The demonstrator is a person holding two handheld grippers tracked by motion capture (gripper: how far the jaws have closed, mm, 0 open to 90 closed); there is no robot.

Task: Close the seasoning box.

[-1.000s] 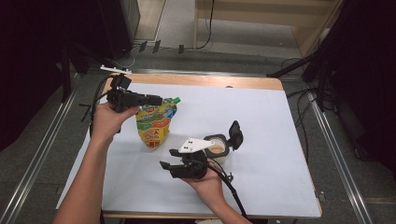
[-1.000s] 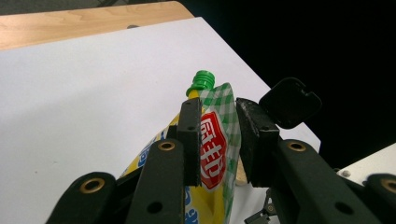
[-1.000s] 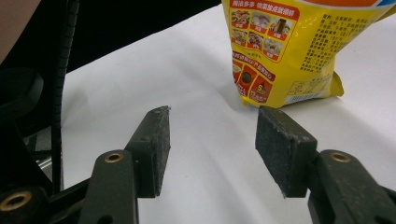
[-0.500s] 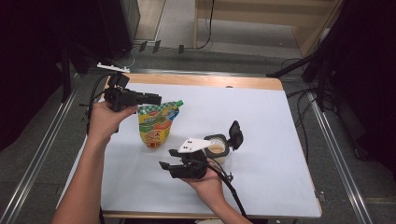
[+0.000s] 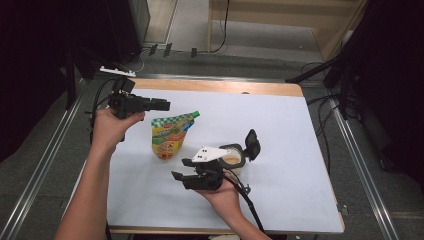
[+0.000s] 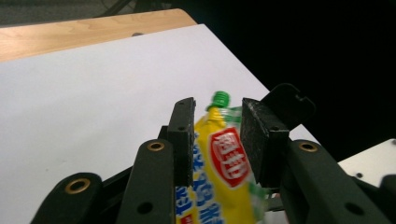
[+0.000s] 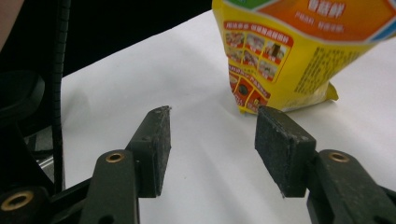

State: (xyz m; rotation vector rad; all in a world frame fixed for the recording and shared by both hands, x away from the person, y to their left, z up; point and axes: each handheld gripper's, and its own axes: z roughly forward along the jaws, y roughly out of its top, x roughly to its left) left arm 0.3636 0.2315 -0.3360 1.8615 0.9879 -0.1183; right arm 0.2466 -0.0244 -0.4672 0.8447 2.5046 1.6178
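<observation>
Since the earlier frames, the left gripper (image 5: 161, 105) had drawn back from the yellow pouch (image 5: 171, 136) toward the far left corner of the table (image 5: 300, 210), and its jaws had just been opening. In the left gripper view the pouch's green-capped top (image 6: 220, 98) showed between the two black jaws, yet the high view placed the jaws apart from it, so the grip was released and the gap stood moderately wide. The pouch remained upright on its own base, left of the table's middle, its spout tilted toward the far right; it looked set down there deliberately to free the left hand.

The right gripper (image 5: 182, 169) rested near the front edge, level, its jaws half open on nothing and aimed at the pouch's lower corner (image 7: 247, 100). Just beyond it sat a small white cup (image 5: 233, 161) with a tan filling and a black flip lid (image 5: 251, 144) raised, probably waiting open to receive the pouch's contents.
</observation>
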